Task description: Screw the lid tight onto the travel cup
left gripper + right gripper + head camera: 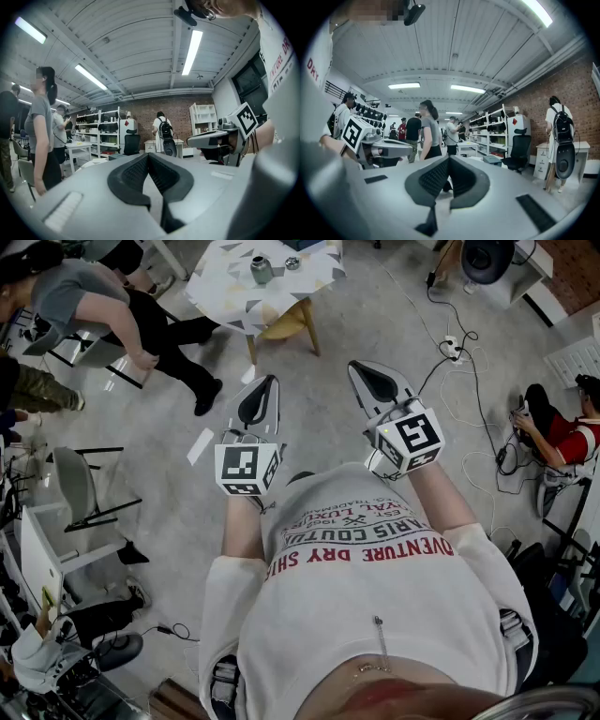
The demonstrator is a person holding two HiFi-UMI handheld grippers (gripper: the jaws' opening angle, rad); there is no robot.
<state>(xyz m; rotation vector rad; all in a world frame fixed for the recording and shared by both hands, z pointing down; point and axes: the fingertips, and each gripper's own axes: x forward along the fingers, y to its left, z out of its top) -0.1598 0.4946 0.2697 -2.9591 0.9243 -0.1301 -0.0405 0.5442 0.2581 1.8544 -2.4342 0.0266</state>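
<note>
Fingers [131,176] of left gripper [270,383] and right gripper [358,369] are seen closed, nothing held. Travel cup [262,270] is made out at 12 o'clock on patterned surface [225,287], well apart; small item [292,262] beside it cannot be identified.

Travel cup [261,270] upright — lid [292,262] just beside it.

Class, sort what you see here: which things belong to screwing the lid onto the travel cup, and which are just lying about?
For the job:
travel cup
small round piece beside it, likely the lid
table under them
left gripper and right gripper, both shut and empty

Lying about:
pale chair
power strip with cables
wooden stool
</note>
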